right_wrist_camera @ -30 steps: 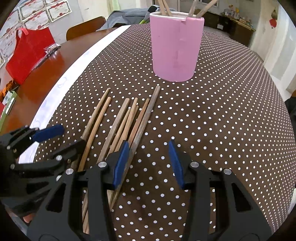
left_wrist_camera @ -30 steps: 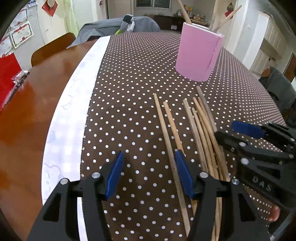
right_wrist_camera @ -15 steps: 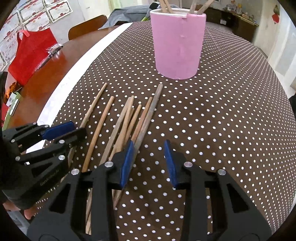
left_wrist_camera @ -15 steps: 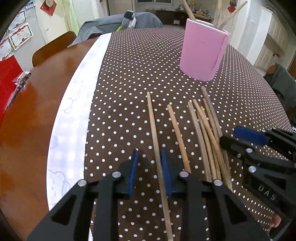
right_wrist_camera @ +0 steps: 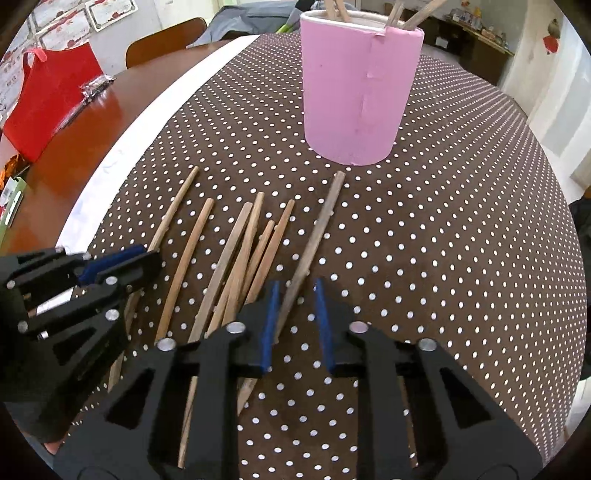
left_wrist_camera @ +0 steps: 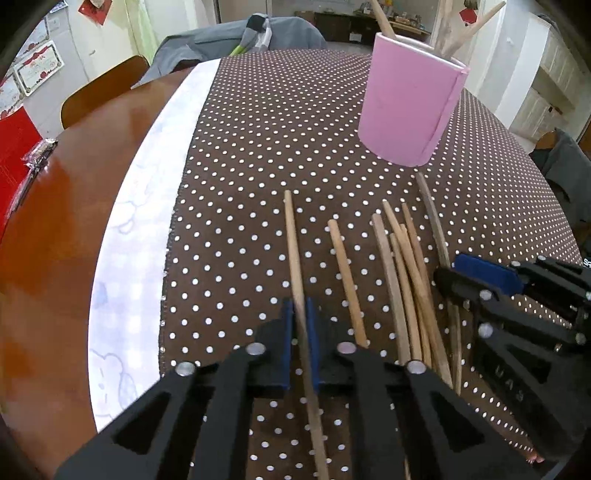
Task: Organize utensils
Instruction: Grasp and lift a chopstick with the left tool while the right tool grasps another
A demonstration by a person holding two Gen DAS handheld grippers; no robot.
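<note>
We clench the left hand-held gripper [left_wrist_camera: 300, 325] on the outermost chopstick [left_wrist_camera: 293, 251]; the right hand-held gripper [right_wrist_camera: 295, 314] is closing around the grey chopstick [right_wrist_camera: 317, 232]; next, lift both into the pink cup [right_wrist_camera: 356, 92].

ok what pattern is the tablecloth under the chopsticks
Dark brown with small white polka dots; the tablecloth shows best in the right wrist view.

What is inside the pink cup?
Wooden chopsticks poke out of the pink cup. Their lower parts and the cup's bottom are hidden by its wall.
</note>
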